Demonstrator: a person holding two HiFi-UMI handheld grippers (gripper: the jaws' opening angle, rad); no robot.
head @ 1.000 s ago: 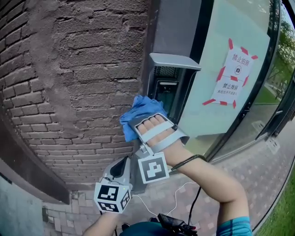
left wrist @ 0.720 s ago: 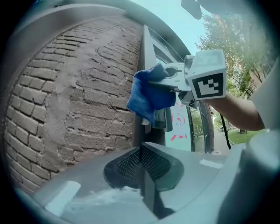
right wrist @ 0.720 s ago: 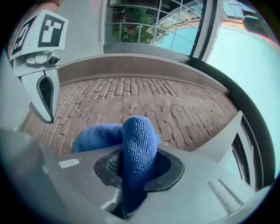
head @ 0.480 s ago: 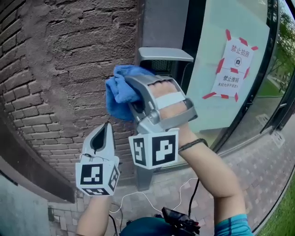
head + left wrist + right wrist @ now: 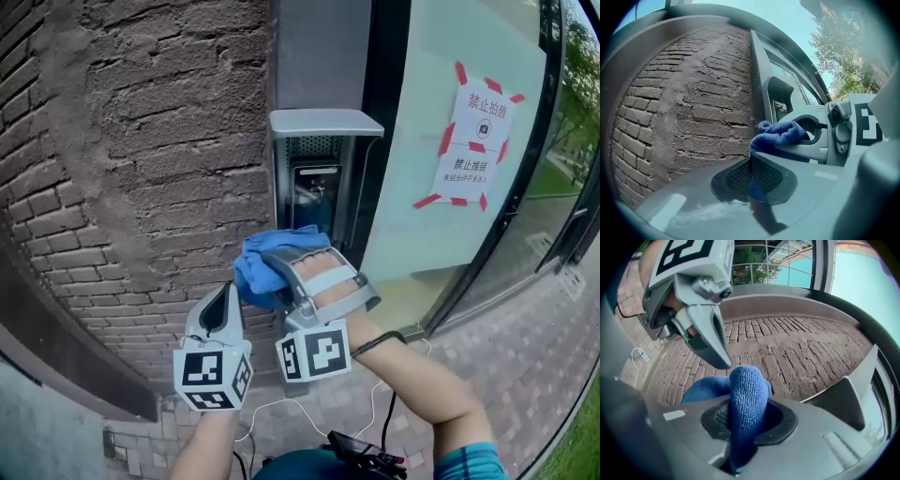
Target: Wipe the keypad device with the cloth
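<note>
Cloth [image 5: 261, 264] held below the keypad [image 5: 314, 192]
The right tongs [image 5: 740, 427] clamp the blue cloth by the brick wall [image 5: 141, 141] — the left tongs [image 5: 751, 160] are closed, empty, just beside it.

Cloth [image 5: 264, 267]: blue looped fabric, looking matt. Keypad device [image 5: 323, 155]: smooth grey metal hood [image 5: 326, 122], screen [image 5: 314, 192] gleaming glossy. Brick wall [image 5: 141, 141] left of device: showing rough, gritty.

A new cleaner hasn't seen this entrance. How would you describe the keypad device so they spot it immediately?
Find the brick wall; a grey post stands where it meets the glass with taped notices. The keypad device is mounted on it: the only box there, a jutting hood over its dark screen.
</note>
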